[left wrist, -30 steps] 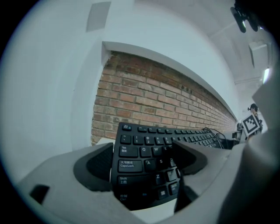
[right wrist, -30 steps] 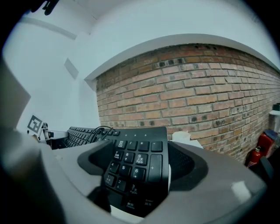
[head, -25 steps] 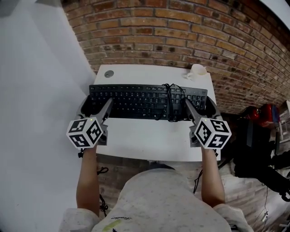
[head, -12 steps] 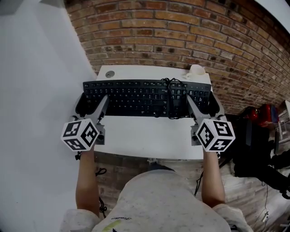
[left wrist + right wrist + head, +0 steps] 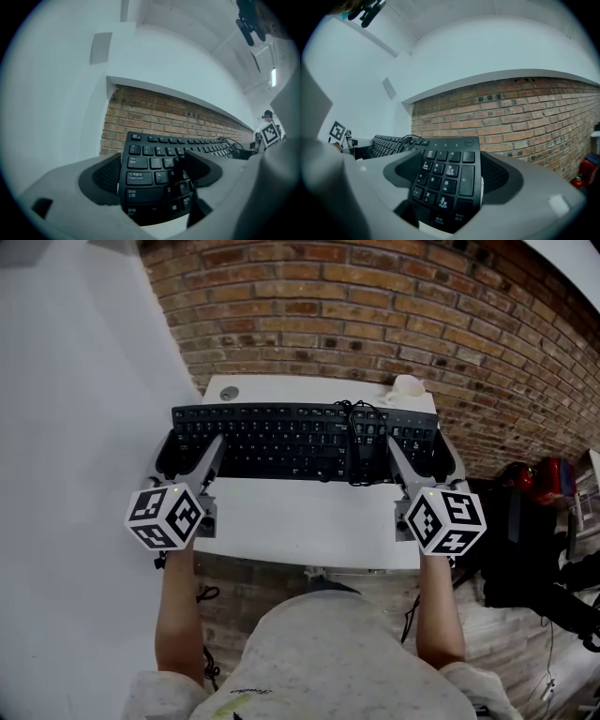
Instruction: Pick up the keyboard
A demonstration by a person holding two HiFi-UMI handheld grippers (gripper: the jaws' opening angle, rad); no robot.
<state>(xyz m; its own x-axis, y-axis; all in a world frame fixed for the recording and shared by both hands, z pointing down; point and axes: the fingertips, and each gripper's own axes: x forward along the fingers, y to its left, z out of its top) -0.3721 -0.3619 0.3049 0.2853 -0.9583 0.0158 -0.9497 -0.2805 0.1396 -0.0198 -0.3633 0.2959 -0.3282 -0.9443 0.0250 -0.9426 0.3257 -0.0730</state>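
The black keyboard (image 5: 281,442) runs crosswise over the white desk (image 5: 309,521), with its coiled black cable (image 5: 362,432) lying on the keys right of centre. My left gripper (image 5: 190,454) is shut on the keyboard's left end. In the left gripper view the keyboard (image 5: 157,157) sits between the two jaws, which press on its edges. My right gripper (image 5: 422,457) is shut on the right end. In the right gripper view the number pad (image 5: 445,173) is clamped between the jaws. The keyboard looks raised a little off the desk.
A brick wall (image 5: 375,315) rises just behind the desk. A white lump-shaped object (image 5: 408,385) sits at the desk's back right corner and a round grommet (image 5: 228,392) at the back left. Dark bags and a red item (image 5: 544,474) lie on the floor to the right.
Over the last second both grippers moved apart slightly and away from me, and the keyboard rose with them. Nothing has shifted in the last half second.
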